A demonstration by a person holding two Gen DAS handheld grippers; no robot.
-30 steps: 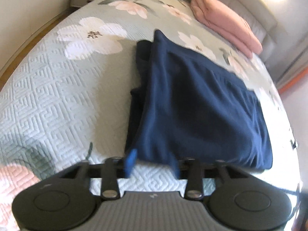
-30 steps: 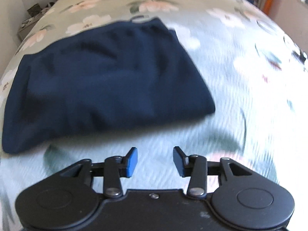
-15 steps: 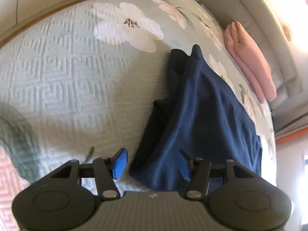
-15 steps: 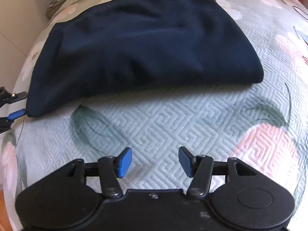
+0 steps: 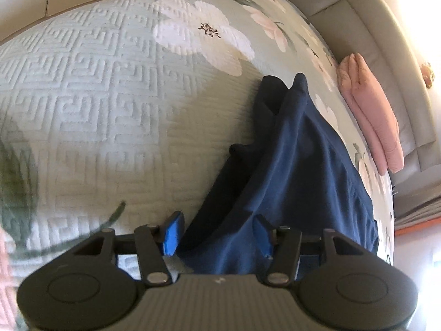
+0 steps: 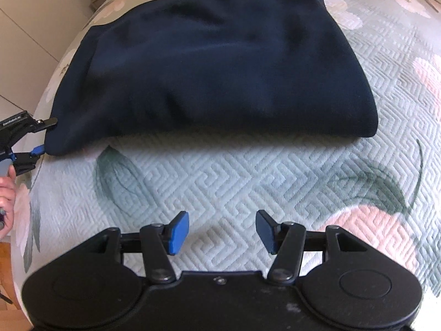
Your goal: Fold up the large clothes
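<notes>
Left gripper [image 5: 217, 233] is sitting low over the bedspread [image 5: 104, 104] with its jaws spread wide, straddling the near corner of the navy garment [image 5: 297, 165]; the cloth is lying loose between the two blue pads, and whether either pad is touching it cannot be told. From that gripper the folded garment is stretching straight ahead and to the right, its stacked layers showing along the left edge. Beyond it, further ahead and to the right, a folded pink garment [image 5: 372, 113] is resting by the padded headboard [image 5: 386, 35]. Right gripper [image 6: 222, 230] is hovering over bare bedspread [image 6: 226, 182] with its jaws wide apart and nothing between them. The navy garment [image 6: 220, 63] is lying ahead of it, apart from its fingertips, its long folded edge running across the view. At the far left of that view, the left gripper [image 6: 41, 135] is showing with its fingers on either side of the garment's corner, and part of the person's hand [image 6: 7, 195] is appearing behind it.
</notes>
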